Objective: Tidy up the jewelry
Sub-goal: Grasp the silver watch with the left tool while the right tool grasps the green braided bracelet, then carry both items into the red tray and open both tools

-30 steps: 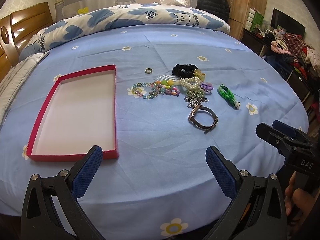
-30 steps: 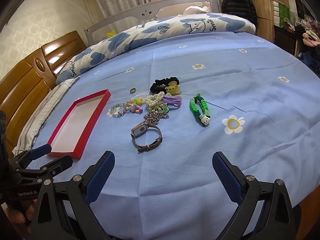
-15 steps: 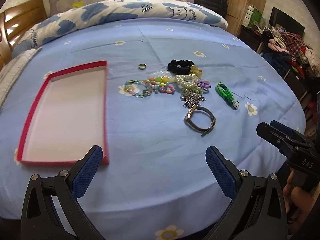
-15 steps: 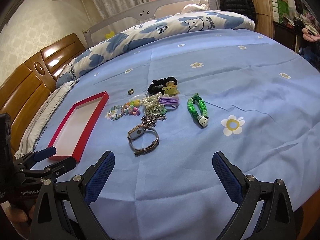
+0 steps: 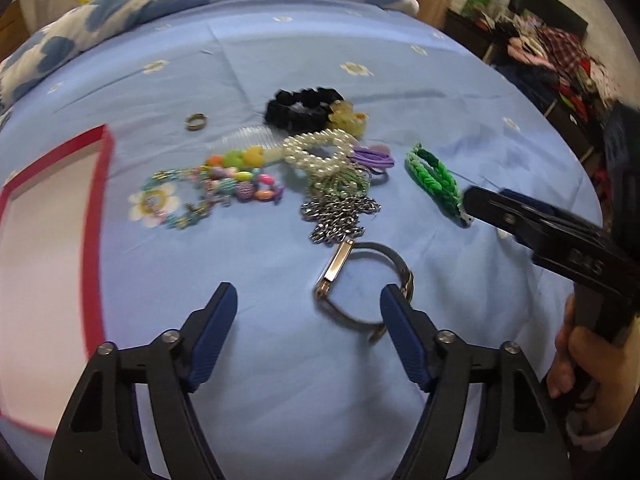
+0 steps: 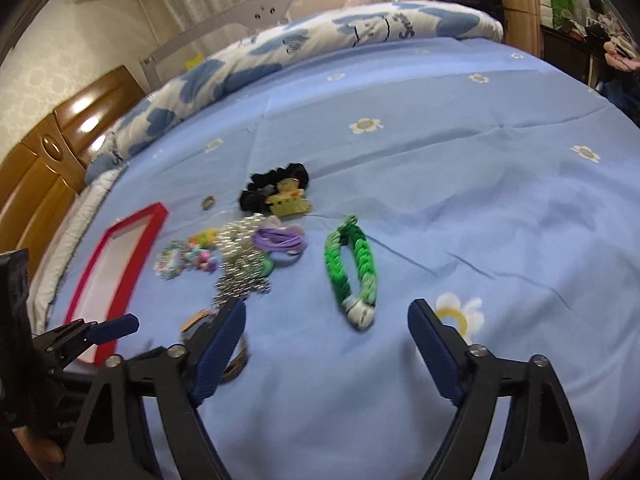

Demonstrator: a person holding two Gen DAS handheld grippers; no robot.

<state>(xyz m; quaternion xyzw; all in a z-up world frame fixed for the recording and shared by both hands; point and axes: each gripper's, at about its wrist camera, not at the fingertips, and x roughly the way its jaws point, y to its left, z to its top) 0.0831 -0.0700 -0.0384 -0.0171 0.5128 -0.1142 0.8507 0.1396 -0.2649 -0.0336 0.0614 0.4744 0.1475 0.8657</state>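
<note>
Your biggest risk is the wristwatch (image 5: 362,286). It sits just ahead of your left gripper (image 5: 308,306), with its strap loop running behind the right-hand finger (image 5: 402,336), so closing from here could nip only one side of the band, or push the watch along the blue bedsheet (image 5: 280,380) instead of lifting it. The sheet is soft, so pressing down may also pinch cloth together with the strap. Beyond the watch lies the silver chain (image 5: 340,212), tangled against the pearl bracelet (image 5: 316,152) and the beaded bracelet (image 5: 224,188); reaching too far forward could drag several pieces at once.

On the other side, the green braided bracelet (image 6: 352,272) lies ahead of your right gripper (image 6: 328,334), between its fingers and slightly left of centre. If you come down off-centre, one finger may land on the braid and flatten it.

Both grippers tilt steeply down towards the bed. The jaws of each are closing from wide, and neither touches anything yet. Your right hand (image 5: 576,356) wraps its gripper's handle from beneath.

The red tray (image 5: 96,216) waits to the far left of your left gripper, with nothing visible in it.
</note>
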